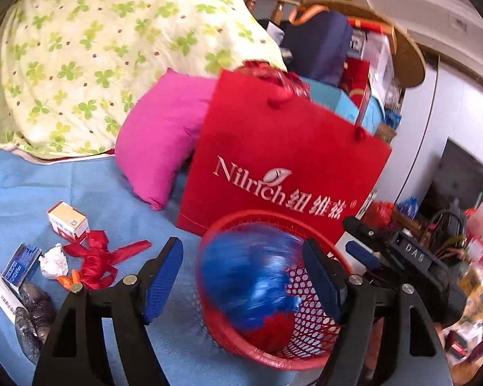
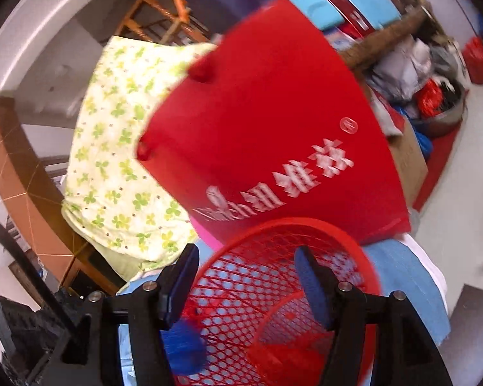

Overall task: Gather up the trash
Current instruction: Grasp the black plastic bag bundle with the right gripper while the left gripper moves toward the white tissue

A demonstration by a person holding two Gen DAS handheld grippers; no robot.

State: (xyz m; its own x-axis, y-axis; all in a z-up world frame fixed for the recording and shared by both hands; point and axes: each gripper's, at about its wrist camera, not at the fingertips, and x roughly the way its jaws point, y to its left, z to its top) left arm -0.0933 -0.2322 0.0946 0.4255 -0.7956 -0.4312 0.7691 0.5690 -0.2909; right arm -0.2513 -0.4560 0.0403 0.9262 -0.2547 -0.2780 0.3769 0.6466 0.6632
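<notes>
The blue plastic bag [image 1: 251, 276] sits blurred over the red mesh basket [image 1: 309, 331], between the parted, untouching jaws of the left gripper [image 1: 241, 276] – the right gripper [image 2: 246, 284], also parted and empty, hovers over the basket's rim – while remaining scraps [image 1: 93, 257] lie left of the basket, nearer the left hand.

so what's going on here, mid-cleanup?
A person with two handheld grippers is collecting trash off a bed. A crumpled blue plastic bag sits blurred at the mouth of the red mesh basket, between the open left gripper fingers, which don't press on it. The right gripper, also open, straddles the basket rim. More trash waits on the blue sheet: a red ribbon, a crumpled tissue, a small box, a tube.
</notes>
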